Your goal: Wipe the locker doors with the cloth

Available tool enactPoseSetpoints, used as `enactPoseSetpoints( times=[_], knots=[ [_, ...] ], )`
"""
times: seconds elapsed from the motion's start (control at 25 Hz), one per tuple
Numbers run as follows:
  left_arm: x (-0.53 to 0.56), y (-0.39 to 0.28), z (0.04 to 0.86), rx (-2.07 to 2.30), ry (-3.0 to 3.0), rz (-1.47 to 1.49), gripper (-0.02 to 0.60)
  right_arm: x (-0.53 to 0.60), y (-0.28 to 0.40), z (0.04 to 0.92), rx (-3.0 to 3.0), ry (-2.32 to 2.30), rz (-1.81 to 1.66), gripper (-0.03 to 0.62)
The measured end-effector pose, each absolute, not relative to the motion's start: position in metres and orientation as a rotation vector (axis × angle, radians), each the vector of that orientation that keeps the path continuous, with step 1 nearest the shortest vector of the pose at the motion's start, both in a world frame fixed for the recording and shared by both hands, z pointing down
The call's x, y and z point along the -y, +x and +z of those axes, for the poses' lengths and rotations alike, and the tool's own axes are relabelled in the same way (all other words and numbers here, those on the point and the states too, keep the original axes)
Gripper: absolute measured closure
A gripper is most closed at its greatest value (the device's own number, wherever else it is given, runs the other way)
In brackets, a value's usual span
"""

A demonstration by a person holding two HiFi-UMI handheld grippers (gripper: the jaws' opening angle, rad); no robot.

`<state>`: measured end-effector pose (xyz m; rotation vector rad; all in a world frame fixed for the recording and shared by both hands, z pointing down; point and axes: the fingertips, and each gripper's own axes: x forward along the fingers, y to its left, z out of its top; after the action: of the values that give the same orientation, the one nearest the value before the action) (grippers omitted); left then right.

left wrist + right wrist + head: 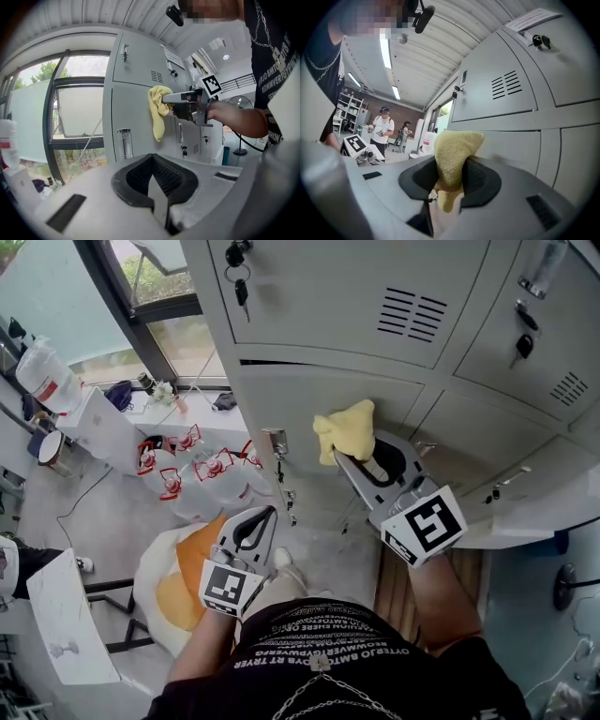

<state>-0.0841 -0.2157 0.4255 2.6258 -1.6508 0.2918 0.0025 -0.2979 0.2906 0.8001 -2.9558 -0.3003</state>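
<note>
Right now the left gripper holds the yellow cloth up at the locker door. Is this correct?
Not quite. It is the right gripper that is shut on the yellow cloth at the locker door; the right gripper view shows the cloth pinched between its jaws. The left gripper is shut on nothing.

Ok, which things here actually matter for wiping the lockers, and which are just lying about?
For the job:
- yellow cloth, pinched in the right gripper fingers
- grey locker doors

Just lying about:
- water jugs on the floor
- orange and white bag
- white table
- left gripper, shut and empty, idle
</note>
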Motion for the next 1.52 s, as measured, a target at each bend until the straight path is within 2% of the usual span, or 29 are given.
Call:
enactPoseSetpoints(
  times=[0.48,0.72,1.52],
  knots=[
    [0.251,-0.142,0.414,1.645,2.658,0.258,0.577,0.307,-0.107,0.303,2.942,0.625,-0.317,0.476],
    [0.273,-0.158,0.415,1.545,2.729,0.243,0.577,0.314,-0.134,0.306,2.920,0.652,-0.359,0.476],
    [0.294,-0.114,0.416,1.287,2.877,0.262,0.577,0.331,-0.056,0.317,2.846,0.976,-0.278,0.476]
  ],
)
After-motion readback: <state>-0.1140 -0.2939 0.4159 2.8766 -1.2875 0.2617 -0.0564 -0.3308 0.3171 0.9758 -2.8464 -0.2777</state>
